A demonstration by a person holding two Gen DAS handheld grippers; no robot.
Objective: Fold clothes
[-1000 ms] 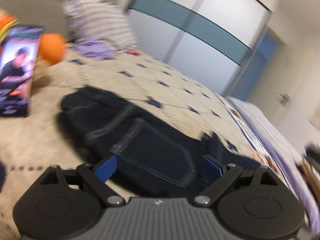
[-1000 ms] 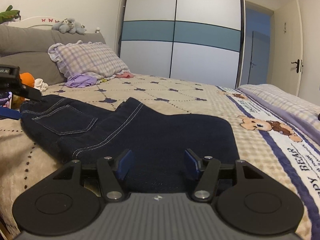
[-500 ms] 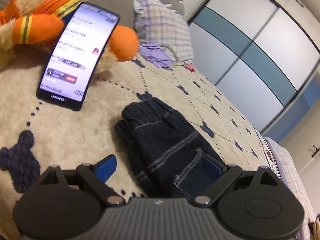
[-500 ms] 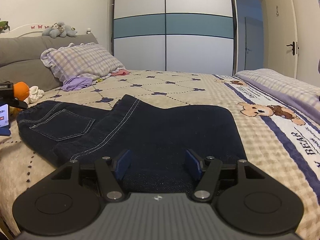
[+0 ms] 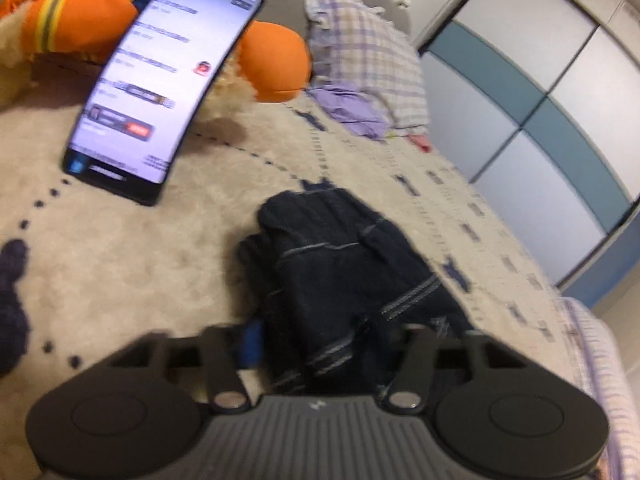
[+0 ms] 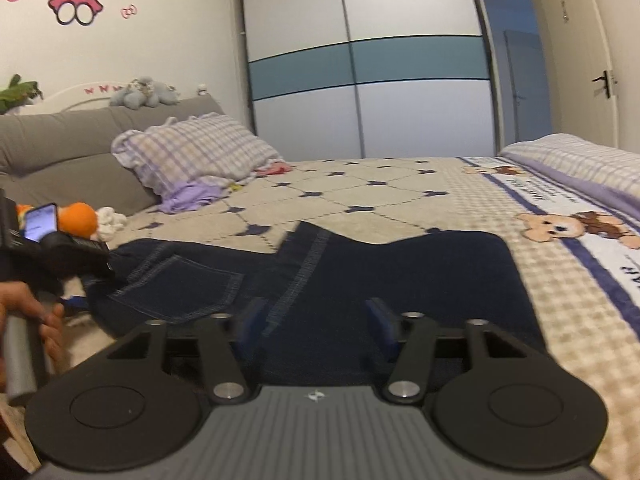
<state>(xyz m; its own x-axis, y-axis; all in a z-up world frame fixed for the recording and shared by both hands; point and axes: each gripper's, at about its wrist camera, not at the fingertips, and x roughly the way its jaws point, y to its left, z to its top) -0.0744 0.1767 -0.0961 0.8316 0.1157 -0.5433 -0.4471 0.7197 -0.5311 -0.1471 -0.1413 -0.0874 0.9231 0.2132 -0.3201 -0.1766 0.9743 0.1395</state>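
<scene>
Dark blue jeans [image 6: 400,272] lie spread on the beige bed cover [image 6: 360,188], back pocket up and waist end at the left. In the left wrist view the waist end [image 5: 340,264] is bunched up and fills the gap between my left gripper's [image 5: 328,344] fingers, which have closed in on it. Only the left blue pad [image 5: 252,340] shows; denim hides the other. From the right wrist view, my left gripper [image 6: 80,264] sits at the jeans' left edge. My right gripper [image 6: 316,320] stands open low over the near edge of the jeans.
A lit phone [image 5: 160,80] leans on an orange plush toy [image 5: 272,64] just left of the jeans. A plaid pillow [image 6: 192,148] and purple cloth [image 6: 192,196] lie by the grey headboard. A person's hand [image 6: 24,308] holds the left gripper. A bear-print blanket [image 6: 560,224] runs along the right.
My left gripper has swung to the jeans' waist end, moved closer, and its fingers have narrowed on the bunched denim. My right gripper has stayed open, moving slightly along the near edge.
</scene>
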